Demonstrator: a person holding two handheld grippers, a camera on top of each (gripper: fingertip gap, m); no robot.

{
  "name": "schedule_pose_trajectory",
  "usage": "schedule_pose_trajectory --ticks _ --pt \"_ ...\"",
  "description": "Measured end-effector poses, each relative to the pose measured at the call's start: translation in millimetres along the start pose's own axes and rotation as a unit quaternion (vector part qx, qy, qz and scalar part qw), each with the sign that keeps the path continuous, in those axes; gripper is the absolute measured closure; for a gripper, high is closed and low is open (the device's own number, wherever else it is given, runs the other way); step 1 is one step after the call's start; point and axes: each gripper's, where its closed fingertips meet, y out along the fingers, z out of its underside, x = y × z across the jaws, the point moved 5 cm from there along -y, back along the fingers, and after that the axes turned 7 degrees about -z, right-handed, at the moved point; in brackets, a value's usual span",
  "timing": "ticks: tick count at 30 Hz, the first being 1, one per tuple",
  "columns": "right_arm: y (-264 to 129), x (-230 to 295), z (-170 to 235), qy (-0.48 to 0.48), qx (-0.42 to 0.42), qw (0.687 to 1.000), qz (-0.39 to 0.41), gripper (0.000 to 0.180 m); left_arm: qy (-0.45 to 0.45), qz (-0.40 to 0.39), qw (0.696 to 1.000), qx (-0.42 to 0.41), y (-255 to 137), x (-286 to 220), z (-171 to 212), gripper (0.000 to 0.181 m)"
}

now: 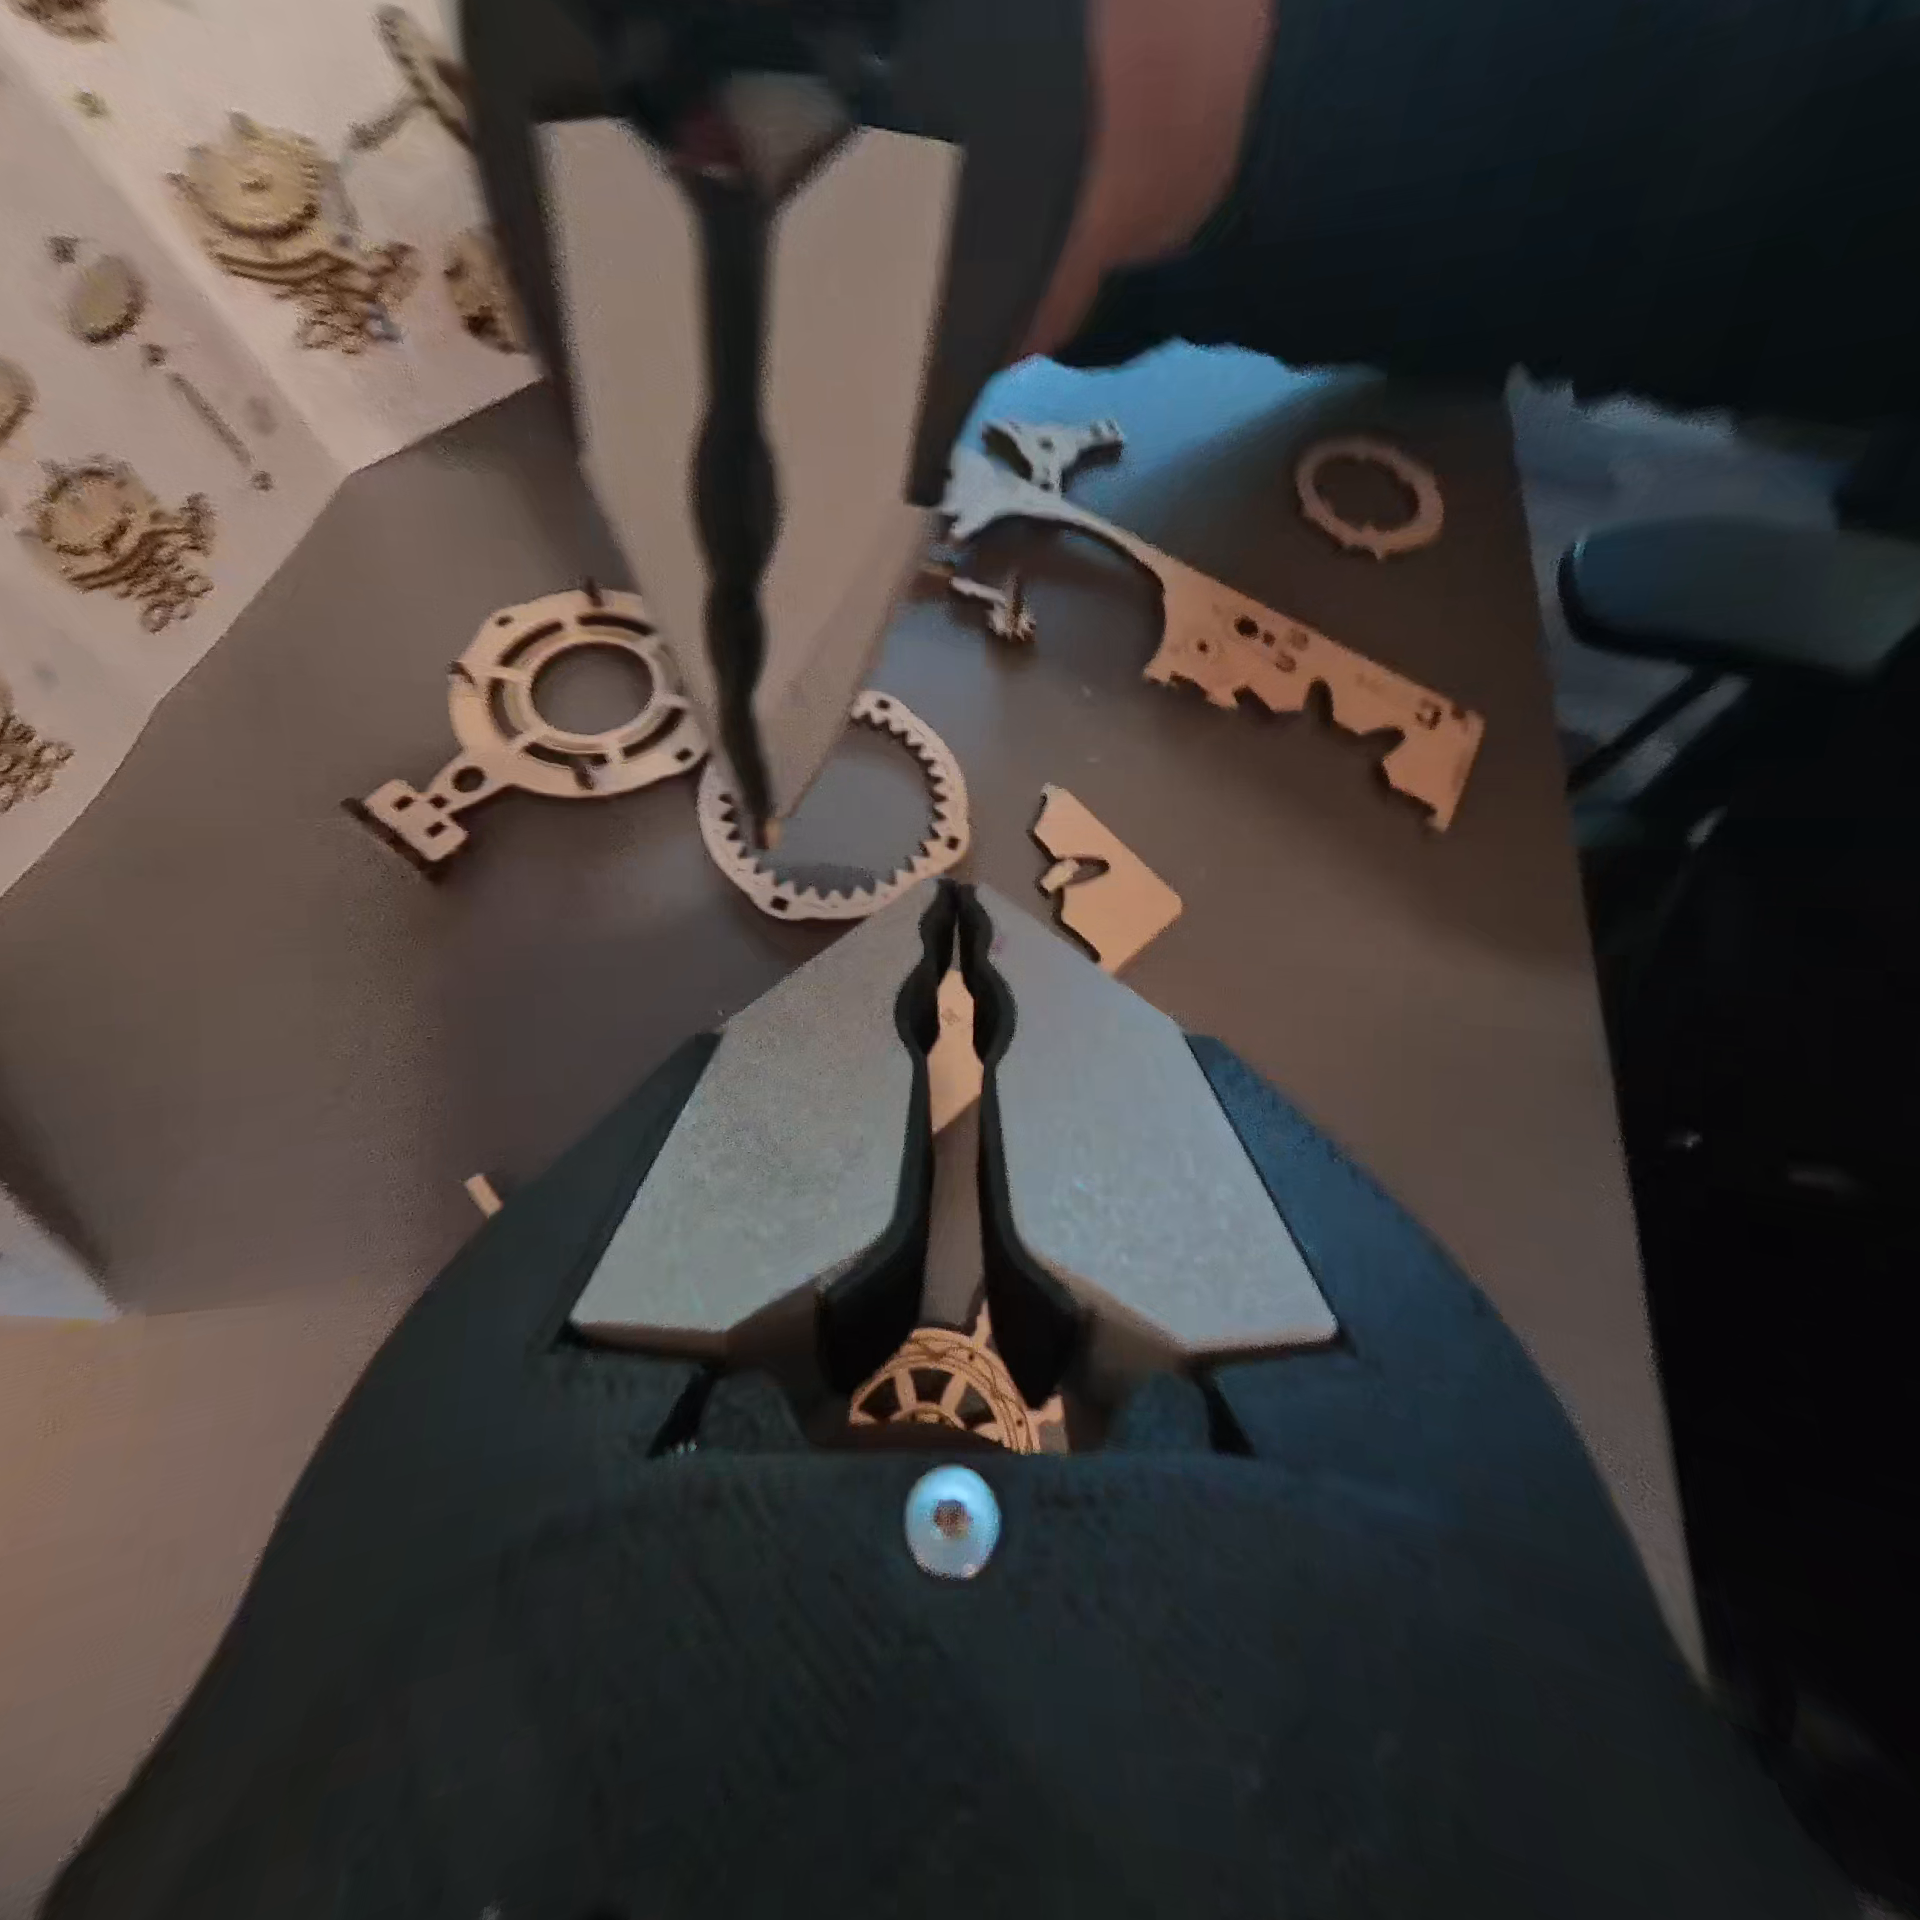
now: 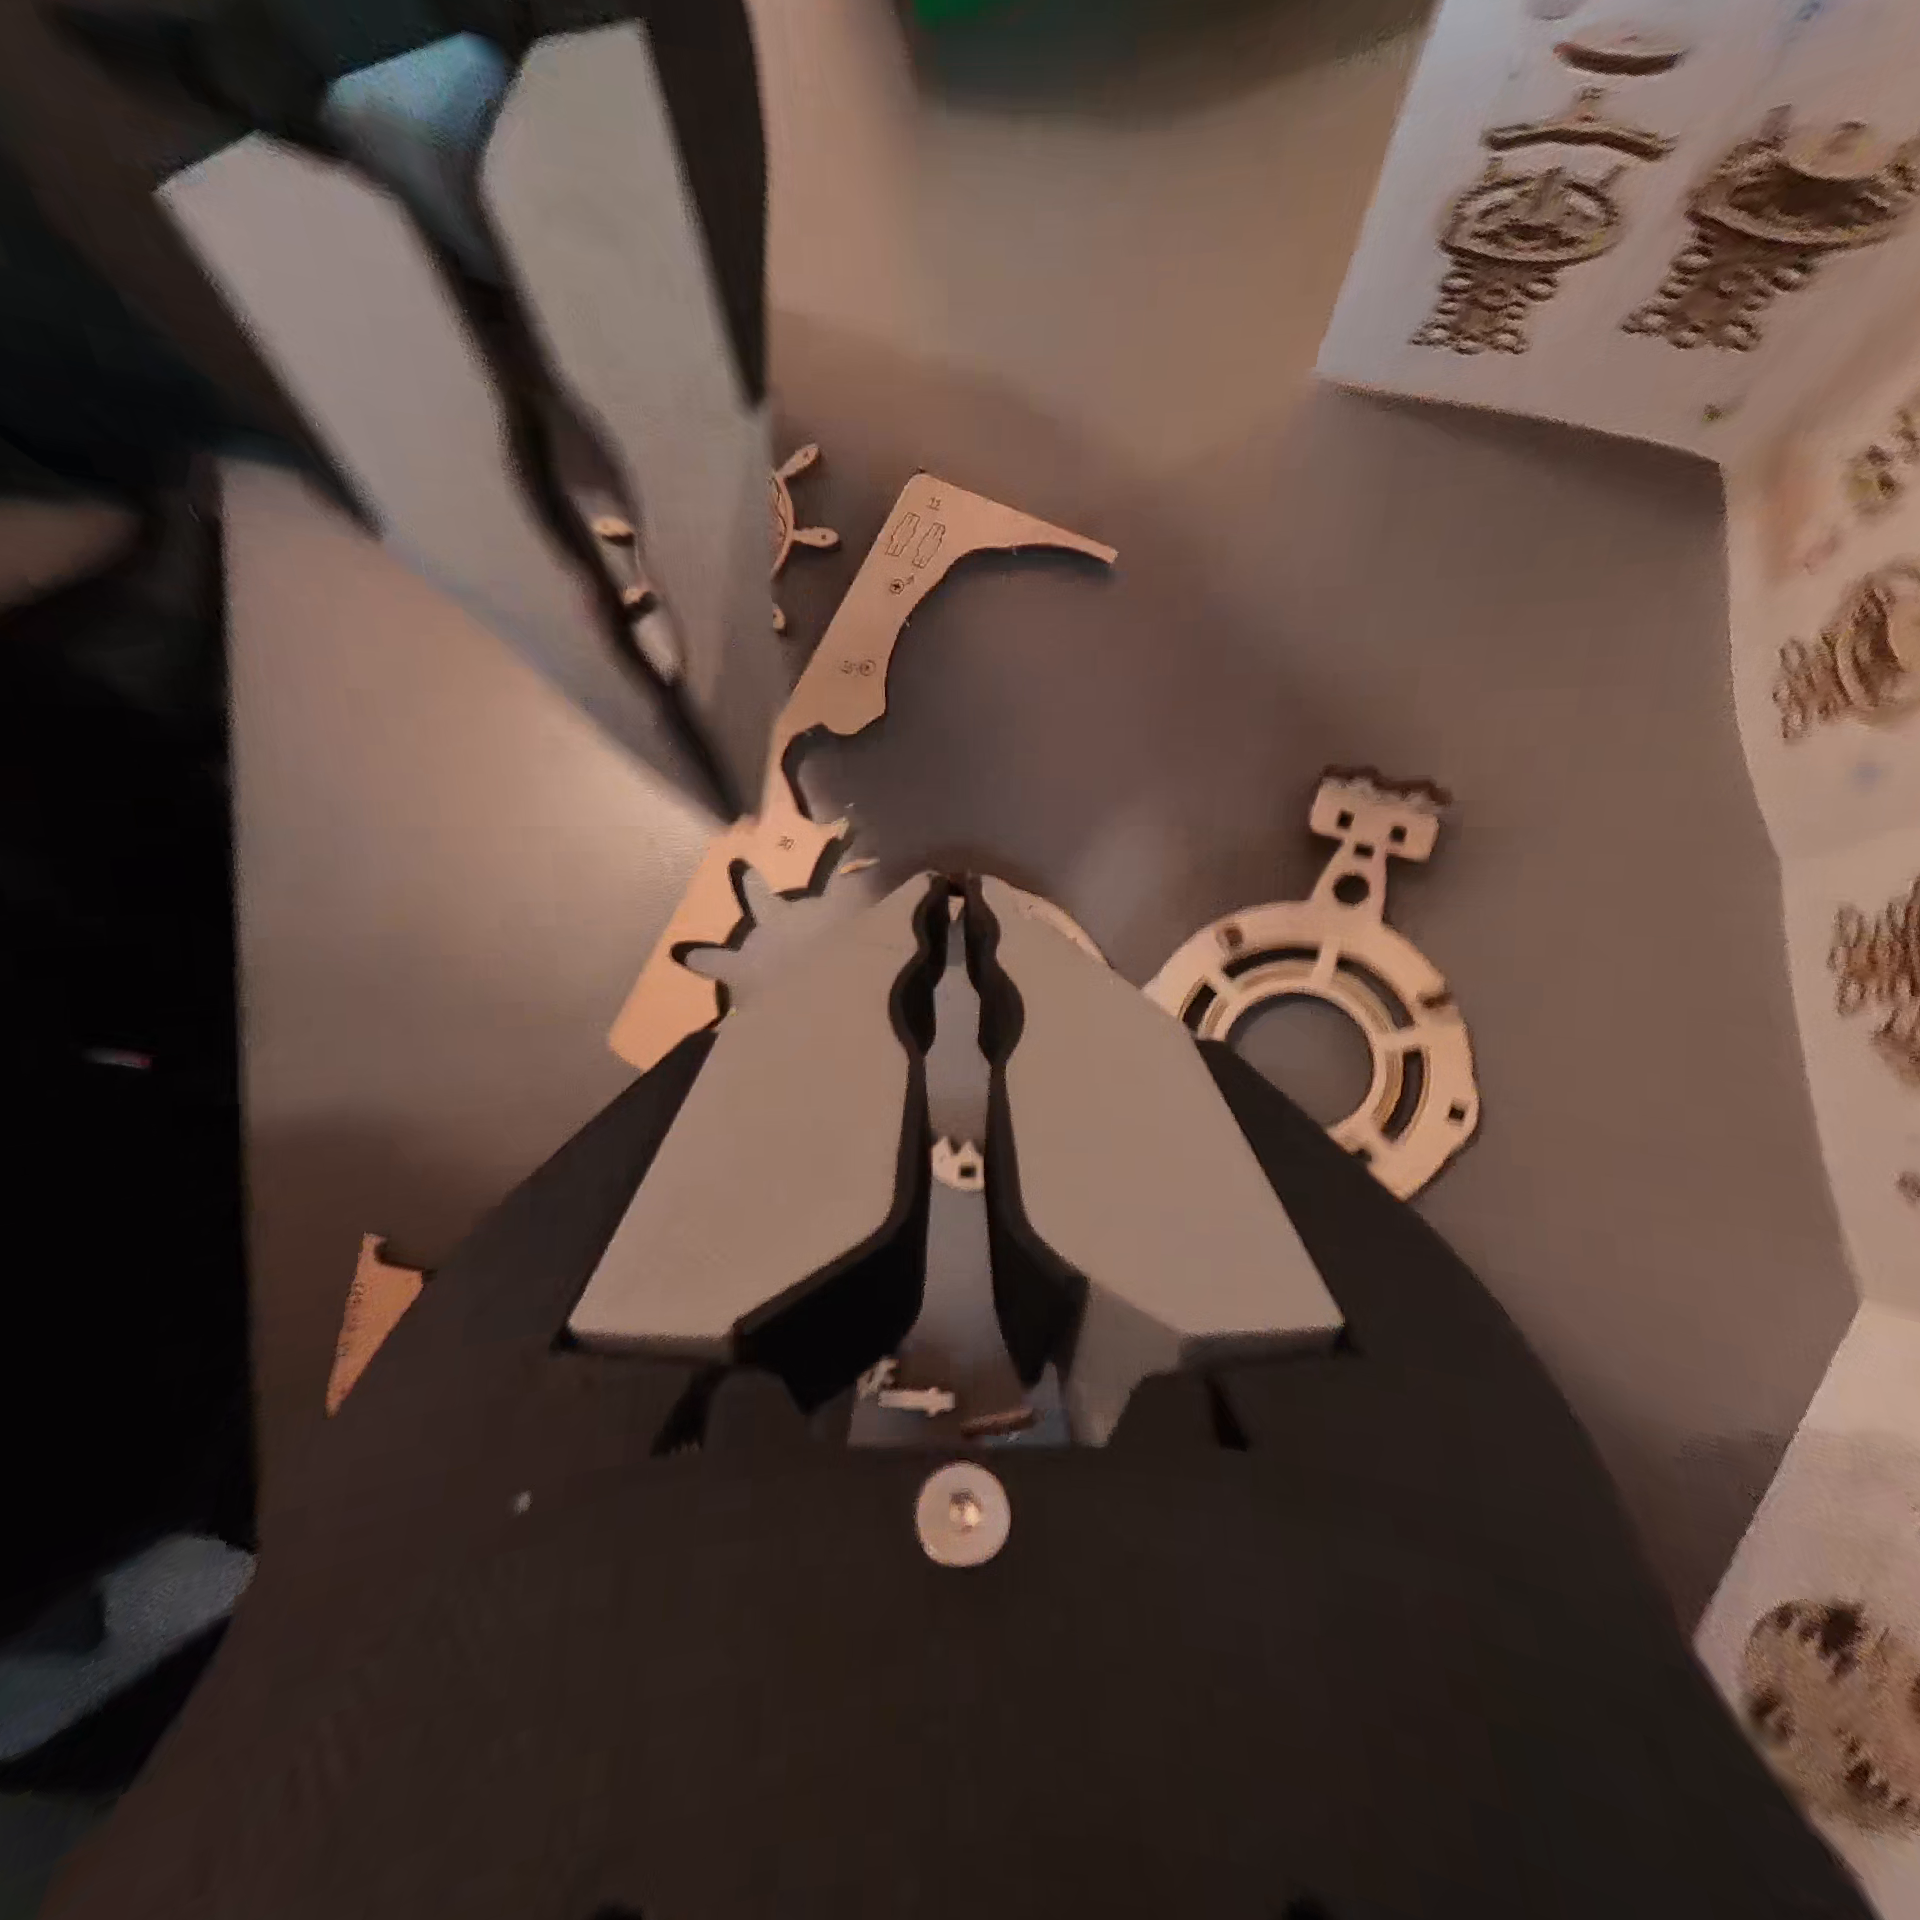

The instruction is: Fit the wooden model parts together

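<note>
A wooden ring gear with inner teeth (image 1: 940, 790) lies flat on the dark table. My right gripper (image 1: 766, 823) comes down from above, shut on a small wooden peg, with its tip inside the ring. In the right wrist view my right gripper (image 2: 956, 883) hides most of the ring. My left gripper (image 1: 958, 896) is shut and empty, just in front of the ring, and it also shows in the right wrist view (image 2: 727, 802). A round slotted frame plate with a tab (image 1: 478, 707) (image 2: 1444, 1060) lies left of the ring.
A leftover wooden sheet strip (image 1: 1299, 665) (image 2: 883, 623), a square cut piece (image 1: 1112, 894) and a small toothed ring (image 1: 1309, 499) lie on the table. A spoked wheel part (image 1: 935, 1392) sits under my left gripper. Instruction sheets (image 1: 156, 312) (image 2: 1662, 208) lie alongside. The table edge (image 1: 1558, 727) is to the right. The left gripper's tips are roughly 4 cm from the right gripper's.
</note>
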Motion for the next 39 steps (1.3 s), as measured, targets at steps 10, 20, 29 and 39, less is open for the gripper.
schedule_pose_trajectory --ticks 10,20,29,39 --pt "25 -7 6 -0.008 0.110 0.994 -0.007 0.180 0.146 -0.093 0.985 0.022 27 -9 12 0.181" --pt "19 -2 6 -0.021 0.113 0.993 -0.012 0.179 0.182 -0.138 0.973 0.024 40 -9 10 0.181" --pt "7 -7 5 -0.020 0.107 0.994 0.004 0.180 0.206 -0.150 0.966 0.039 43 -9 14 0.181" --pt "-111 -9 -27 -0.010 -0.049 0.995 0.087 0.180 0.210 -0.163 0.963 0.040 41 -5 14 0.181"
